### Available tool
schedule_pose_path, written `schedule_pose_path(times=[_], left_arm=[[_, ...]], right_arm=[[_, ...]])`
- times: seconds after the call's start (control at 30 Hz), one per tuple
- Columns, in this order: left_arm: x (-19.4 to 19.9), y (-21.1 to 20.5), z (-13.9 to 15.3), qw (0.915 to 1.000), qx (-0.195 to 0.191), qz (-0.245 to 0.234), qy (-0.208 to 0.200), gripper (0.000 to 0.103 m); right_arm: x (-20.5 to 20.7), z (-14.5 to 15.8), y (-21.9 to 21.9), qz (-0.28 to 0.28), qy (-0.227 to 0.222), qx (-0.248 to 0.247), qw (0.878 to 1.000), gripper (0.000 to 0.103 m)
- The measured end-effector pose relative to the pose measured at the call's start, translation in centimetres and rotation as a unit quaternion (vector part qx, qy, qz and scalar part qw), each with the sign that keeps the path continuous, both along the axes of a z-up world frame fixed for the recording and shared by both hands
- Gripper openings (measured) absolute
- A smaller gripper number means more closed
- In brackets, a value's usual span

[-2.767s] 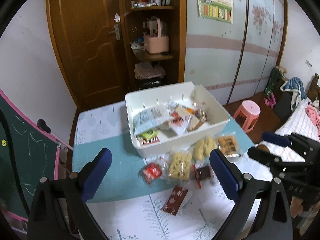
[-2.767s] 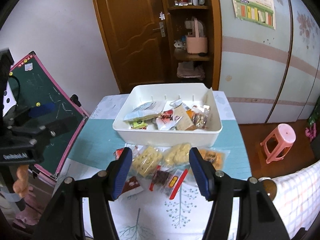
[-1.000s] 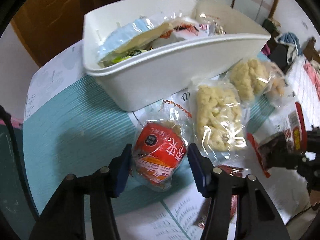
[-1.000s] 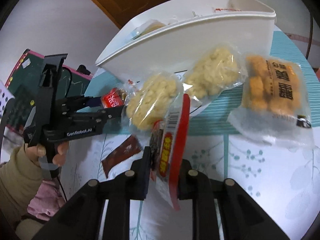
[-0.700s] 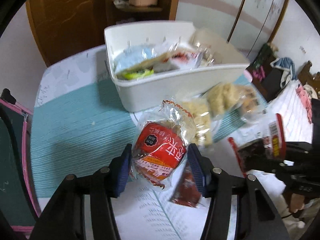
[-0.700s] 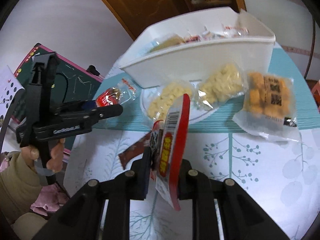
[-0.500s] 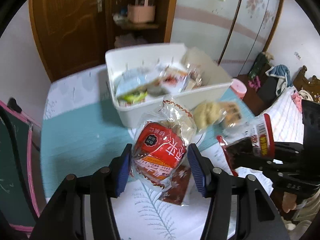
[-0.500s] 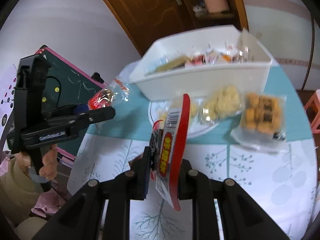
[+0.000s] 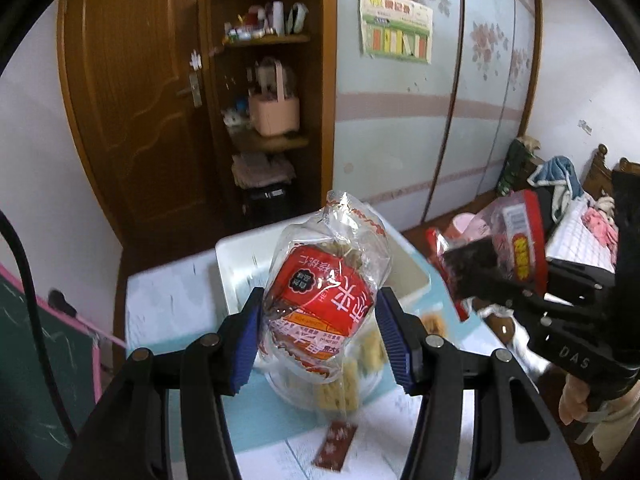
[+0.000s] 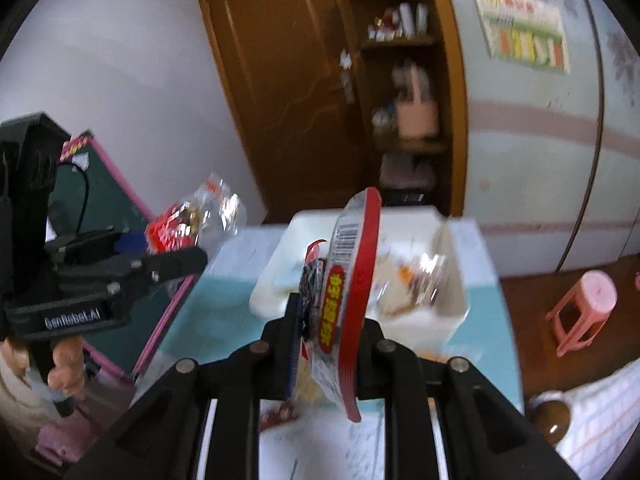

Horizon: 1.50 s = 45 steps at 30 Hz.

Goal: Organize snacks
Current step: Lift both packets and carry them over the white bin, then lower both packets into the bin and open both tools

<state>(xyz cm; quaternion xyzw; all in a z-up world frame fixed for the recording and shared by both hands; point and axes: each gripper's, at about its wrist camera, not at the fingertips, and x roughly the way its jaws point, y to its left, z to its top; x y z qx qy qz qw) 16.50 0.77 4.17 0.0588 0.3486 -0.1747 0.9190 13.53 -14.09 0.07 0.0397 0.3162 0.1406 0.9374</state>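
Note:
My left gripper is shut on a clear snack bag with a red label, held high above the table. My right gripper is shut on a flat red-edged packet, gripped edge-on and also raised. In the left wrist view the right gripper hangs to the right with the red-edged packet. In the right wrist view the left gripper and its bag are at the left. Below and beyond both stands the white bin, with several snacks inside; the held bag hides part of it in the left wrist view.
Pale puffed snack bags and a dark red bar packet lie on the teal and white tablecloth. A pink-framed chalkboard stands at the left and a pink stool at the right. A wooden door and shelves are behind.
Both grippers have lifted well above the table, each still holding its packet. The bin and the snacks on the cloth now look smaller and lower in both views.

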Motion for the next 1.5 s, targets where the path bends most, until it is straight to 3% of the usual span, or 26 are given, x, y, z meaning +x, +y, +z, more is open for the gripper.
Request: schedule_pose_path(times=[0.17,0.33,0.5,0.7,0.87,0.93,0.97,1.03,1.07,1.1,1.17,1.3,1.5], left_arm=[[3.4,-1.5,4.1,0.999,0.012,0.029,-0.033,0.054],[8.2,-2.2,5.3,0.997,0.018,0.068,-0.034,0.054],[13.1,-2.9,3.1,0.9946,0.041,0.094,-0.012,0.054],[17.4,-4.3,-2.0,0.9919,0.067,0.104,0.032,0.054],[18.9,-5.3,-5.6,0.9891,0.09,0.103,0.054,0.055],[19.4,-5.9,-7.0,0.9874,0.101,0.097,0.075,0.061],[19.6,-6.1,-7.5,0.9865,0.105,0.091,0.087,0.066],[20.1,-6.2,-9.0,0.9803,0.128,0.094,0.117,0.09],[19.9,-6.0,-9.4,0.9785,0.133,0.096,0.125,0.094],[19.8,-6.0,-9.8,0.9778,0.134,0.097,0.129,0.095],[19.7,-5.6,-10.1,0.9769,0.134,0.101,0.132,0.095],[18.7,-5.0,-9.9,0.9775,0.121,0.104,0.138,0.095],[16.7,-4.6,-7.5,0.9812,0.123,0.103,0.107,0.095]], right_arm=[[3.5,4.5,-1.2,-0.036,-0.034,0.001,0.999,0.019],[8.1,5.8,-1.7,-0.067,-0.04,-0.003,0.997,0.019],[12.4,4.4,-2.1,-0.087,-0.019,-0.013,0.996,0.019],[15.9,0.1,-1.5,-0.089,0.033,-0.041,0.995,0.019],[17.3,-3.6,-1.0,-0.086,0.066,-0.059,0.992,0.02],[17.9,-5.1,-1.0,-0.078,0.092,-0.059,0.991,0.021],[18.1,-5.9,-0.9,-0.073,0.107,-0.061,0.99,0.021],[18.3,-7.6,-0.8,-0.056,0.138,-0.068,0.986,0.025],[18.2,-8.3,-0.9,-0.053,0.148,-0.073,0.985,0.032],[18.0,-8.8,-1.0,-0.05,0.152,-0.072,0.984,0.043],[17.5,-9.2,-1.2,-0.053,0.152,-0.068,0.985,0.053],[16.4,-8.7,-2.1,-0.063,0.151,-0.057,0.985,0.054],[15.2,-7.0,-2.7,-0.072,0.136,-0.053,0.987,0.054]])
